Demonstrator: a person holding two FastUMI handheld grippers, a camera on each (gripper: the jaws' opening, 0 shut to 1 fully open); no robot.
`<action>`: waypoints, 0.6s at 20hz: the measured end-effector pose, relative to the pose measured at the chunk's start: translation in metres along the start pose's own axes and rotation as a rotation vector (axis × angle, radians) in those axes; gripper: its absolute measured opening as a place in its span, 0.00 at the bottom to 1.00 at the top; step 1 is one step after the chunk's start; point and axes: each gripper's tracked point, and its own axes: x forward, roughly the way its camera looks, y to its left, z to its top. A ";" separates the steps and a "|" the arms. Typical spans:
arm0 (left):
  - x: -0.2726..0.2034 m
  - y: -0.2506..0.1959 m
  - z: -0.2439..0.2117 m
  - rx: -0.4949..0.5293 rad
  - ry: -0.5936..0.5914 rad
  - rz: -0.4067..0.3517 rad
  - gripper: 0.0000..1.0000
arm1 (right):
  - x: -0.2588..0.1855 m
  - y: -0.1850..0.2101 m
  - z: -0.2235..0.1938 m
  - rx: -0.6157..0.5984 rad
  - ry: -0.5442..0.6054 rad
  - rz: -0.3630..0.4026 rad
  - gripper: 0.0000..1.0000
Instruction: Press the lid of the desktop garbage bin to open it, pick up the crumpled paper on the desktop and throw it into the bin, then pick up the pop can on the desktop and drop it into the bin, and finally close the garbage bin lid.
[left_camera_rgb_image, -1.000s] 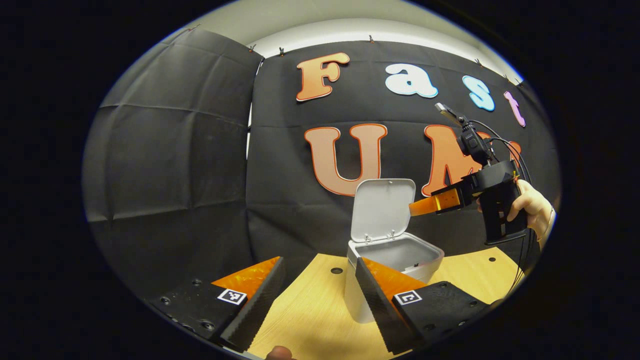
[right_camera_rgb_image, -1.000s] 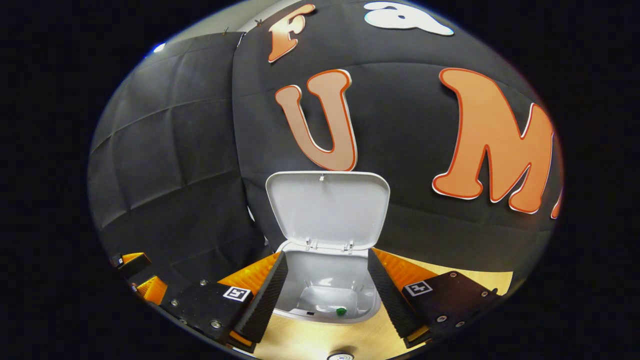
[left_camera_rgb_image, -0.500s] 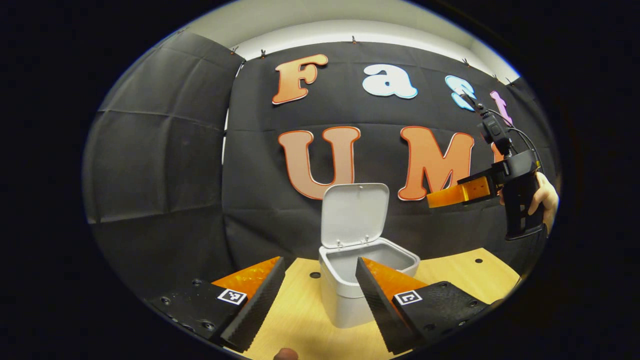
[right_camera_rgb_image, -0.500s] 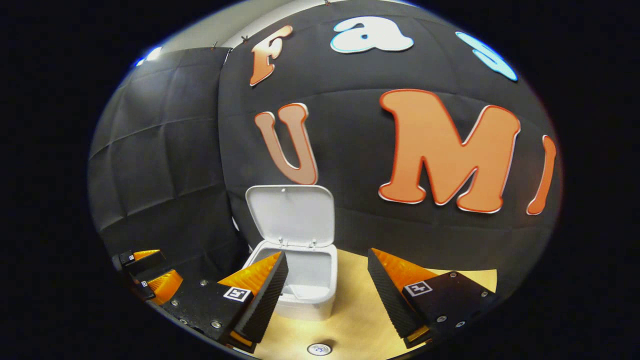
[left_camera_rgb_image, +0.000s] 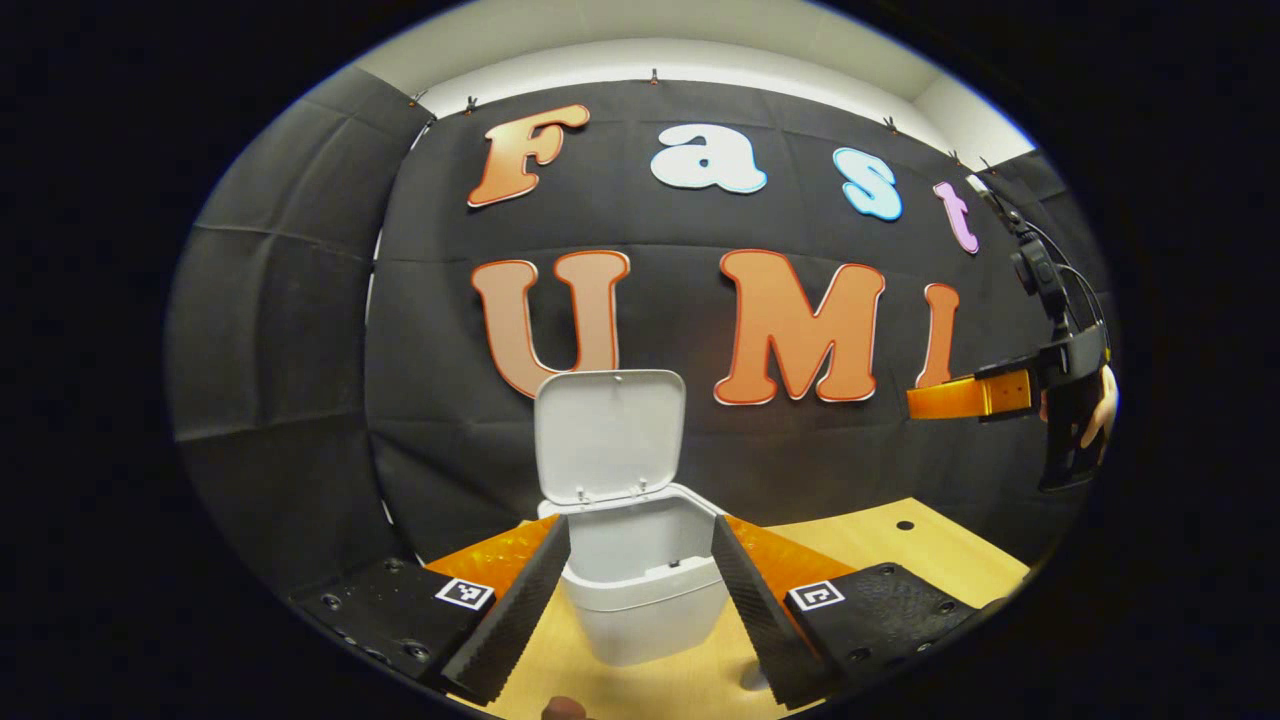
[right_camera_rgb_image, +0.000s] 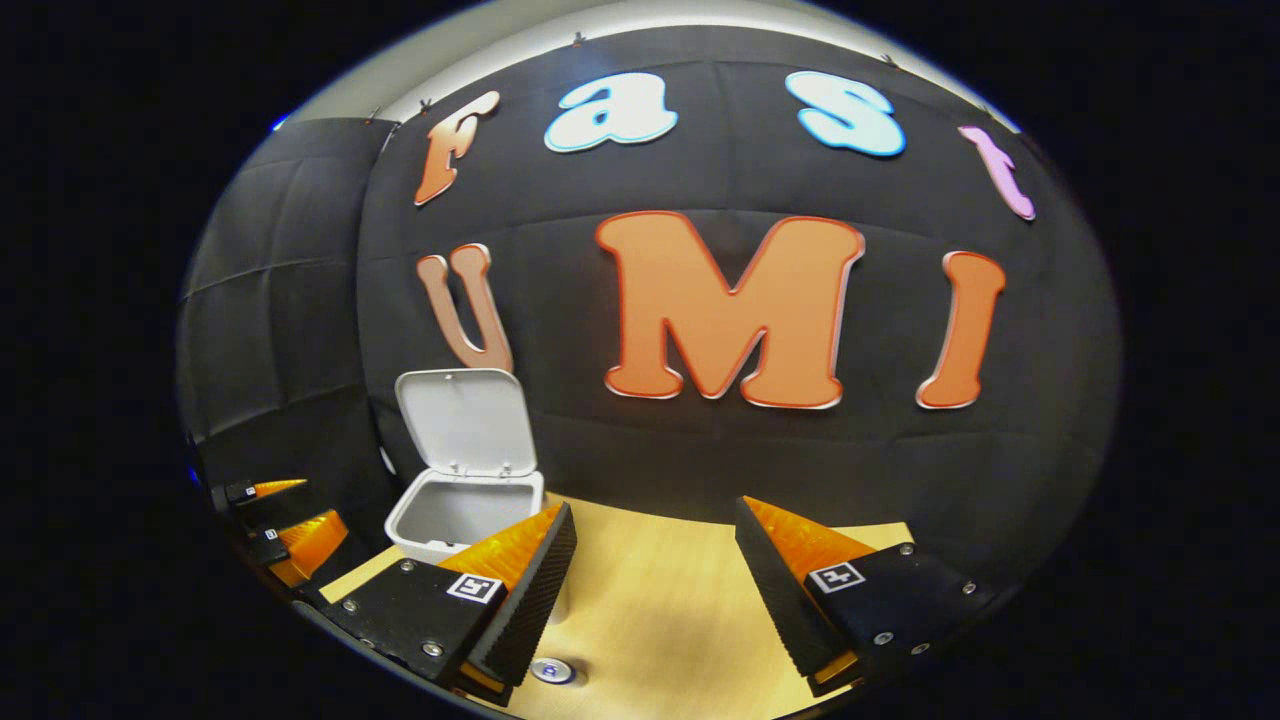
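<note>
Bin (left_camera_rgb_image: 640, 590) lid (left_camera_rgb_image: 610, 435) up, closing left to do.
Left gripper (left_camera_rgb_image: 640, 600) and right gripper (right_camera_rgb_image: 650, 590) both have empty, spread jaws; bin at 12 o'clock from the left gripper.

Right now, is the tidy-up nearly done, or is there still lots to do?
It looks nearly done. The bin stands open with its lid up. No paper or can lies on the bit of table in sight, though the bin's inside can't be checked from here. Both the left gripper and the right gripper are open and empty. Closing the lid is what's left.
</note>
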 end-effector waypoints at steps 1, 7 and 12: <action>0.004 -0.008 -0.001 -0.005 0.006 -0.015 0.92 | -0.009 -0.009 -0.005 0.013 -0.005 -0.027 0.95; 0.019 -0.049 -0.005 0.016 -0.001 -0.093 0.91 | -0.043 -0.052 -0.040 0.051 -0.061 -0.159 0.95; 0.028 -0.079 -0.013 0.032 0.005 -0.137 0.91 | -0.058 -0.068 -0.048 0.052 -0.074 -0.183 0.95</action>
